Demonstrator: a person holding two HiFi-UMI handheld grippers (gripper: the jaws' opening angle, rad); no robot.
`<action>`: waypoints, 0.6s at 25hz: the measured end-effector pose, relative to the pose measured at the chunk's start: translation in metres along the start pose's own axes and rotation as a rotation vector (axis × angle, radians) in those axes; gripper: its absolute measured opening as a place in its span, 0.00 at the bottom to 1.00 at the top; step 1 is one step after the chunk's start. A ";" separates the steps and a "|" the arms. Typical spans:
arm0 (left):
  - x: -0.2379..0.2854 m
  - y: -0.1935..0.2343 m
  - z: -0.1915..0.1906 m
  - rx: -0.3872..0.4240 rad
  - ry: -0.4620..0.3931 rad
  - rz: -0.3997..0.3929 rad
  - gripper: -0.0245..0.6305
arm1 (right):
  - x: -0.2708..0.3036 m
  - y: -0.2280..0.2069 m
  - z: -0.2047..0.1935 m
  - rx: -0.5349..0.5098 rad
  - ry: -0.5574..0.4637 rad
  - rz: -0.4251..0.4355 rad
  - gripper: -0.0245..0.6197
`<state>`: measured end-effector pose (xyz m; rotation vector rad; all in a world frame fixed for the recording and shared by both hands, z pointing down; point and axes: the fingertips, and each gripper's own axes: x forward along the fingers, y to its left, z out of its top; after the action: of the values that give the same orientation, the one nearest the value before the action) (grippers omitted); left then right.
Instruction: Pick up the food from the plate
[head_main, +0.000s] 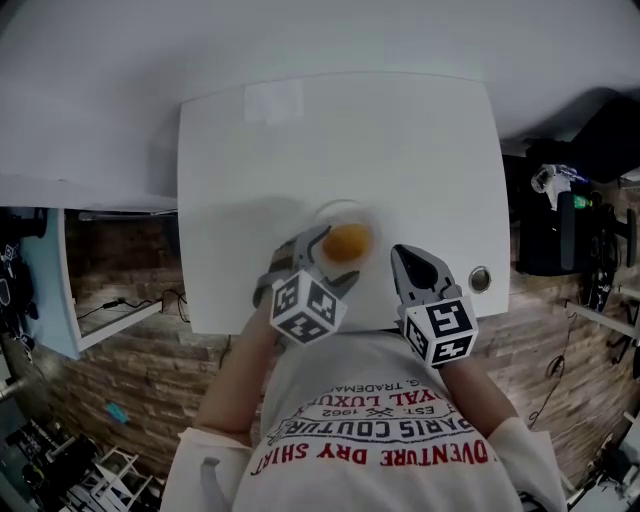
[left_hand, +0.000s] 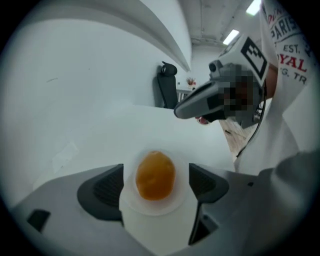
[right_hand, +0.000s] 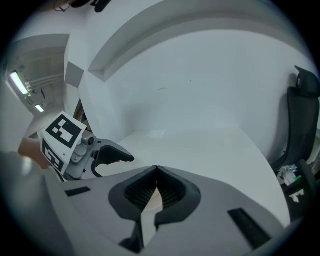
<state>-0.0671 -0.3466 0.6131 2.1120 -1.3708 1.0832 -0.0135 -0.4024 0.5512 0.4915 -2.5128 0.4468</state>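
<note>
While the left gripper (left_hand: 156, 184) stands spread around the food (left_hand: 155, 175), right gripper (right_hand: 157, 192) pressed together, it looks soft, slippery: pinch its flanks gently.

Grey left tool (head_main: 338, 258), right tool (head_main: 399, 253); b/w cubes (head_main: 308, 307) (head_main: 440, 332); red-print white tee (head_main: 370, 445).

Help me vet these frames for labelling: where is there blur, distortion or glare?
Head view: dim, the round orange food and pale round plate smeared soft. Left gripper view: fisheye with dark corners, food sharp inside the open left gripper. Right gripper view: same fisheye bending; no strong glare anywhere.
</note>
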 end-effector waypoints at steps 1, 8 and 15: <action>0.006 0.001 -0.002 0.034 0.031 -0.006 0.63 | -0.001 -0.001 0.001 -0.005 -0.003 -0.005 0.06; 0.035 -0.009 -0.012 0.074 0.176 -0.150 0.64 | 0.002 -0.018 0.000 0.026 0.003 -0.046 0.06; 0.059 -0.011 -0.020 0.130 0.287 -0.223 0.64 | 0.000 -0.035 0.005 0.063 -0.014 -0.092 0.06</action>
<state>-0.0523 -0.3625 0.6726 2.0397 -0.9320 1.3477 -0.0006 -0.4347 0.5548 0.6341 -2.4833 0.4892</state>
